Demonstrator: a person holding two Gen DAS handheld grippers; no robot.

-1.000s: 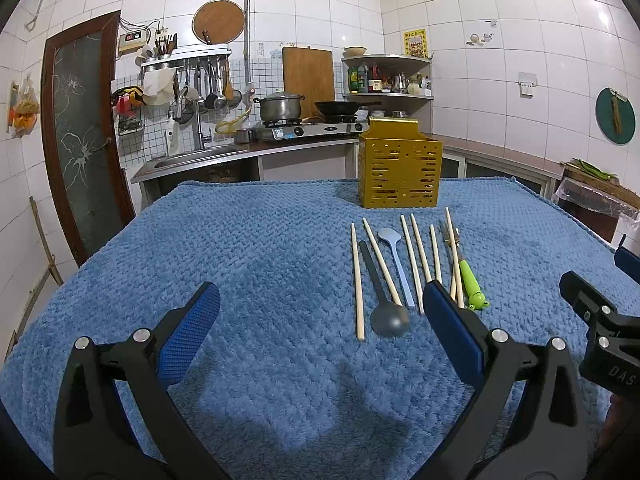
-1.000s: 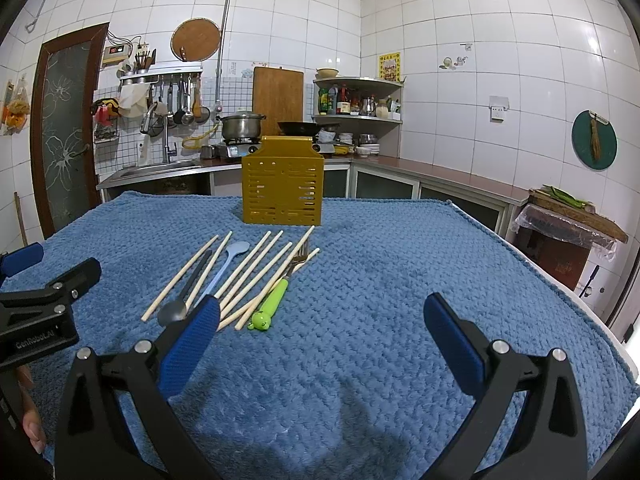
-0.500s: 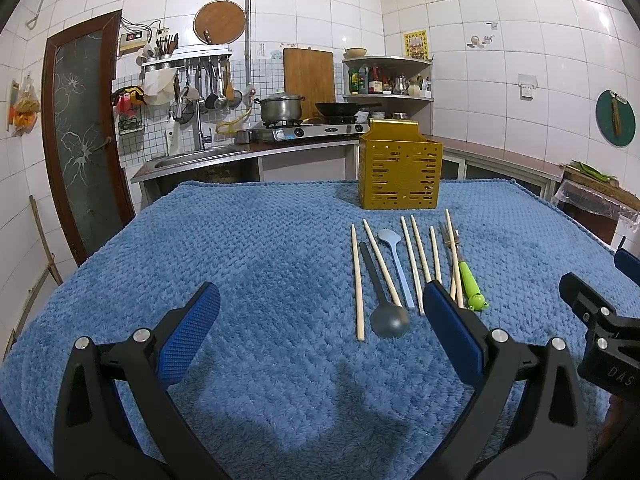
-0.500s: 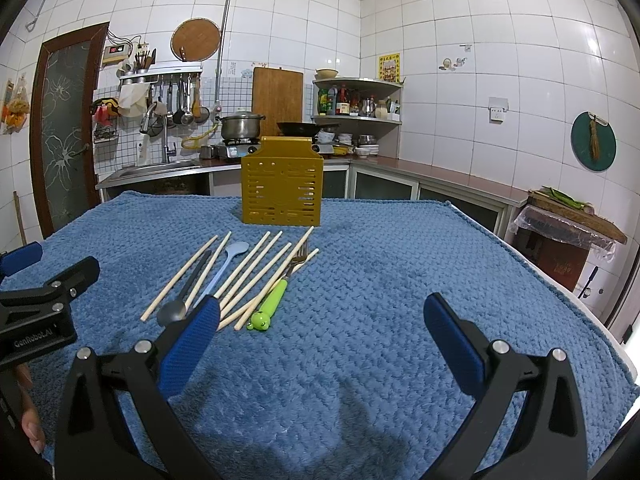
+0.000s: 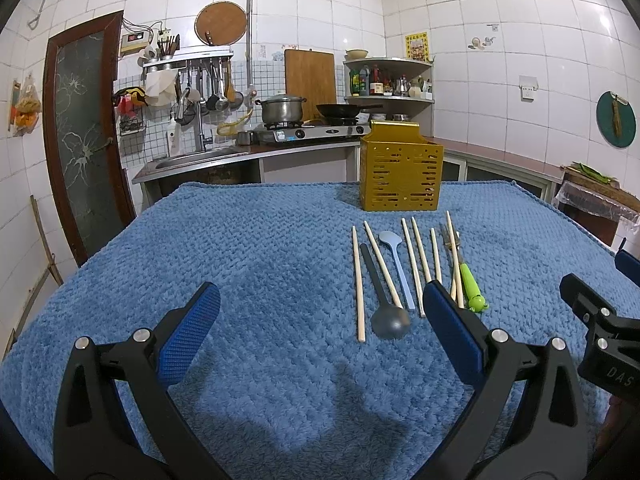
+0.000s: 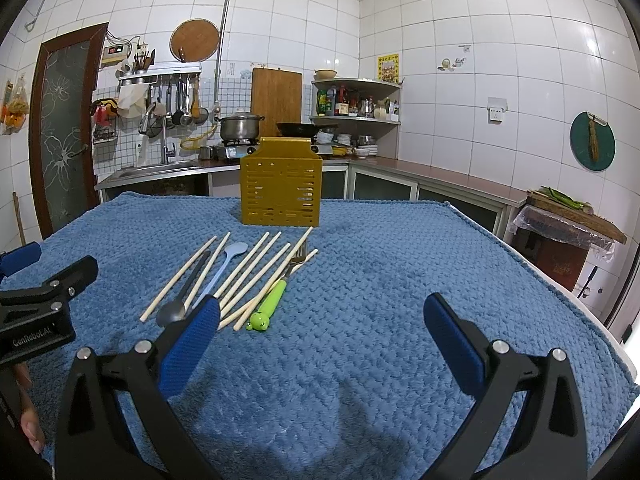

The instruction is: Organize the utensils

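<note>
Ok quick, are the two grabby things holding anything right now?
Left gripper: open, fingers wide apart, holding nothing, above the blue cloth.
Right gripper: open, fingers wide apart, holding nothing.

Utensils on cloth-covered table (image 5: pixel 240 240): chopsticks (image 5: pixel 357 284), two spoons (image 5: pixel 384 300), fork (image 6: pixel 280 284) side by side, w/ holder (image 5: pixel 400 176) standing behind them; kitchen counter (image 5: pixel 248 156) further back.

Left gripper (image 5: pixel 320 334) held low and level, blue-padded fingers (image 5: pixel 190 334) spread wide and empty, right gripper (image 6: pixel 320 336) alongside, fingers (image 6: pixel 452 344) equally wide apart, nothing between them
</note>
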